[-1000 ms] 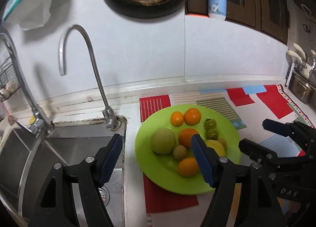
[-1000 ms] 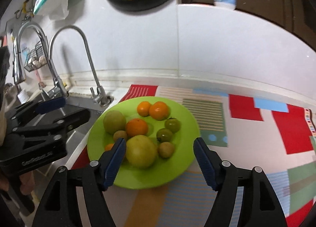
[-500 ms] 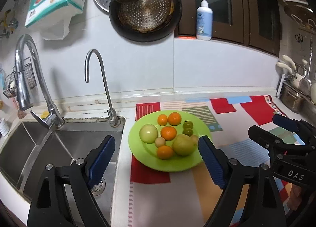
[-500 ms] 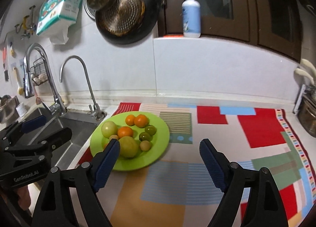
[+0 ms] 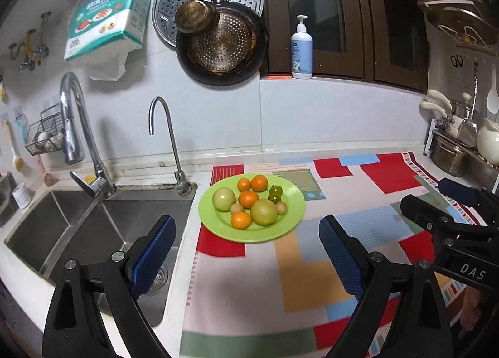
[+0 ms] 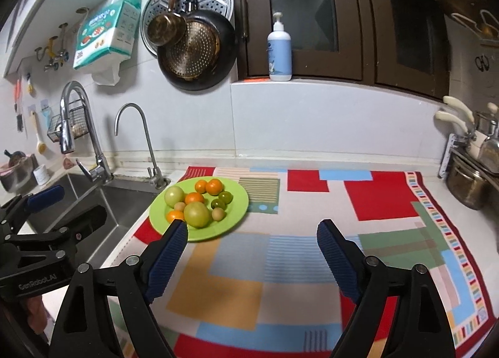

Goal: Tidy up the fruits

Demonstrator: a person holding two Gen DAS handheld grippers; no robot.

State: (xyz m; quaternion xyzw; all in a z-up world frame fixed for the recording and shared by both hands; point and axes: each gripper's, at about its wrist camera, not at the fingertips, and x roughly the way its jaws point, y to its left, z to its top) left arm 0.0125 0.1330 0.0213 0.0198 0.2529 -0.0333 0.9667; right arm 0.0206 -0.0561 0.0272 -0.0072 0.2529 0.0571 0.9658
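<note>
A green plate rests on the patchwork mat, just beside the sink, and serves here as the landmark. All the fruit in view lies on the plate: four oranges, of which the frontmost sits nearest the plate's front rim; two large pale-green fruits, one at the plate's sink side and one toward its front centre; two small dark-green fruits on the side away from the sink; and two small tan fruits tucked among the rest.

The left gripper hangs in front of the plate, clear of its rim. Its blue fingers stand far apart and are spreading further, with nothing between them. The right gripper hangs over the mat, in front of the plate and to the side away from the sink. Its fingers are likewise spread and widening, and hold nothing.

No fruit lies off the plate, and neither tool touches anything. The gathering step therefore appears finished, with both tools clear of the plate; alternatively, sorting on the plate has not begun.

If more arranging is intended, the next move calls for bringing one gripper forward and down to the plate, and straddling a single fruit without nudging its neighbours, since the pieces lie close together and round fruit rolls easily.
</note>
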